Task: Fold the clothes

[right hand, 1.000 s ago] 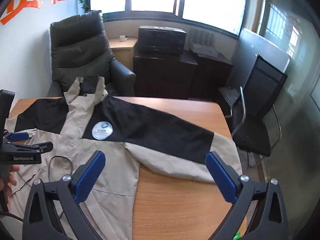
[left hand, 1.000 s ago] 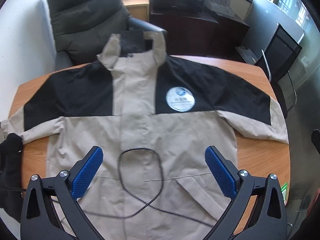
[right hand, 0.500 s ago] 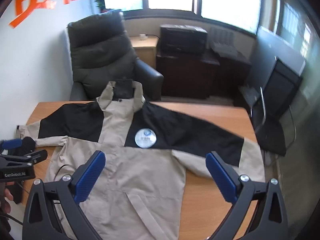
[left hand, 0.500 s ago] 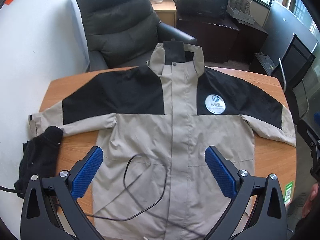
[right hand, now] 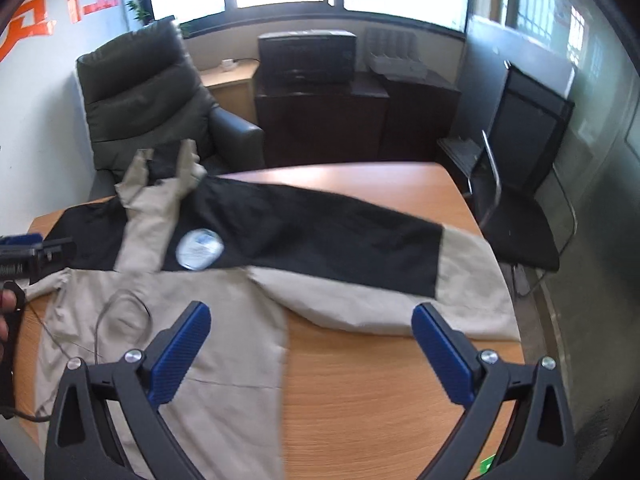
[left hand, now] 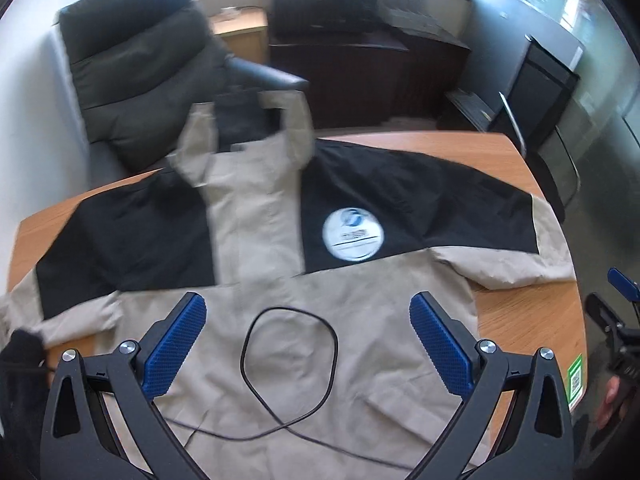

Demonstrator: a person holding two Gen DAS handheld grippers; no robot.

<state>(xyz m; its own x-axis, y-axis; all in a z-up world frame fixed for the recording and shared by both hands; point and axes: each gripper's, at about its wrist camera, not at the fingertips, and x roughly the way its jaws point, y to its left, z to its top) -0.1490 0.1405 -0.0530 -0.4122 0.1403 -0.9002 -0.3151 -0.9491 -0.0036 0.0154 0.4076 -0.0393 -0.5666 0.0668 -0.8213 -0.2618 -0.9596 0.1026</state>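
Both tools hang spread and holding nothing: the left gripper (left hand: 308, 344) over the jacket (left hand: 280, 280) lying flat on the table (left hand: 520, 320), a thin cable (left hand: 288, 360) looped below it, the right gripper (right hand: 312, 348) above the jacket's outstretched sleeve (right hand: 400, 280); an armchair (right hand: 144, 100) stands beyond.

Jacket (left hand: 360, 312) looks like matt woven cloth, tan w/ black panels, lightly creased; round badge (left hand: 353, 233) is smoother, w/ a slight sheen. Table (right hand: 380, 384) is wood-grain, satin finish. Gripper pads (left hand: 176, 344) are blue textured rubber/plastic on matt black plastic arms w/ shiny metal screws; armchair (right hand: 140, 92) looks like dark leather.
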